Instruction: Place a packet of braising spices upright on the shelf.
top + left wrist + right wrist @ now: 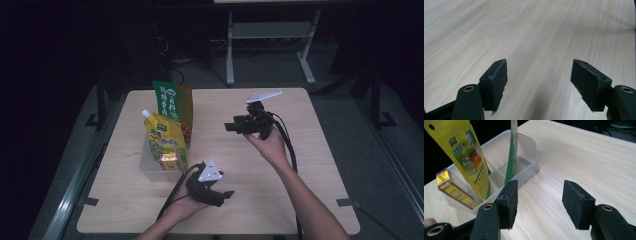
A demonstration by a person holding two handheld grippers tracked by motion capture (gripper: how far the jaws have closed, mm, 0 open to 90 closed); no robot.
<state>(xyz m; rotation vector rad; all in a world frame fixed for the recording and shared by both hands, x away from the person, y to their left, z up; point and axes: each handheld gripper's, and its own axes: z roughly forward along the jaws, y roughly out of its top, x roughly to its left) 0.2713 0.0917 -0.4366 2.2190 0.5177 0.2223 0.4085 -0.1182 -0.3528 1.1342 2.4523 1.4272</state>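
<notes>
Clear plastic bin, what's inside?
The clear plastic bin holds three packs standing up: a yellow spouted pouch, a green packet behind it, and a small gold-and-red box leaning at the near end. The pouch hides the bin floor beneath it.

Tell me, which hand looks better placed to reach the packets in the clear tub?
Probably the right. The right gripper has open jaws facing the clear tub and its yellow pouch. The left gripper faces bare table.

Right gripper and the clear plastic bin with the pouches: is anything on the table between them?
No. In the right gripper view, bare wood separates the right gripper from the clear plastic bin; the high view agrees.
</notes>
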